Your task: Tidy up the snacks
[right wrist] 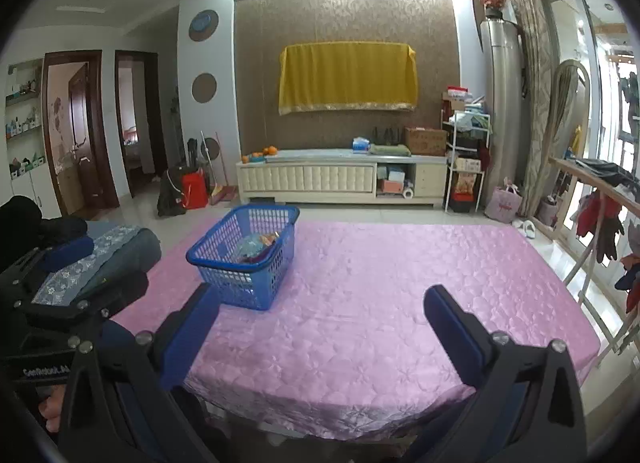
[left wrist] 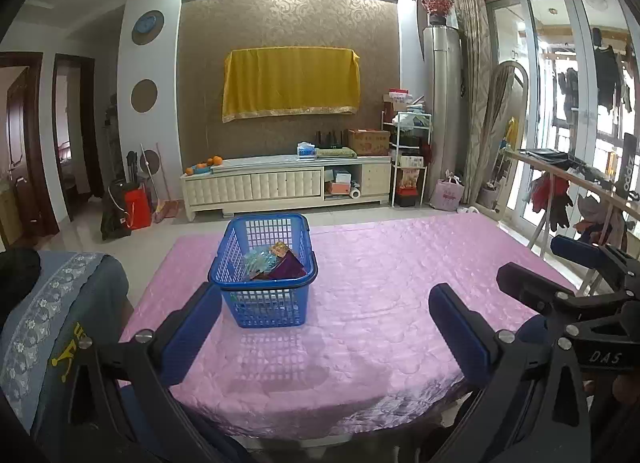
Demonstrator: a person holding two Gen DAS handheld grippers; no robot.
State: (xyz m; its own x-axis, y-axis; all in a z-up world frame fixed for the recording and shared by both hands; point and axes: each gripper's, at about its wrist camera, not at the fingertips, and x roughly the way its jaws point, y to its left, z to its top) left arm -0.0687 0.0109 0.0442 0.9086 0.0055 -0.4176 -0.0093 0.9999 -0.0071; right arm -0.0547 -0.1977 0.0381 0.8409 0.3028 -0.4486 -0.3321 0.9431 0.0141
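Pink quilted cloth covers the counter (left wrist: 380,303), and nearest the cameras both tools hang over its front edge. The left tool (left wrist: 324,327) has its blue pads spread wide, pinching nothing and touching nothing; the right tool (right wrist: 320,327) is spread just as wide and equally bare. Farther on, left of the counter's centre, sits the blue basket (left wrist: 264,269) with the snack packets (left wrist: 274,263) piled inside, likely gathered there so they stay together. The sorting looks done or nearly so.
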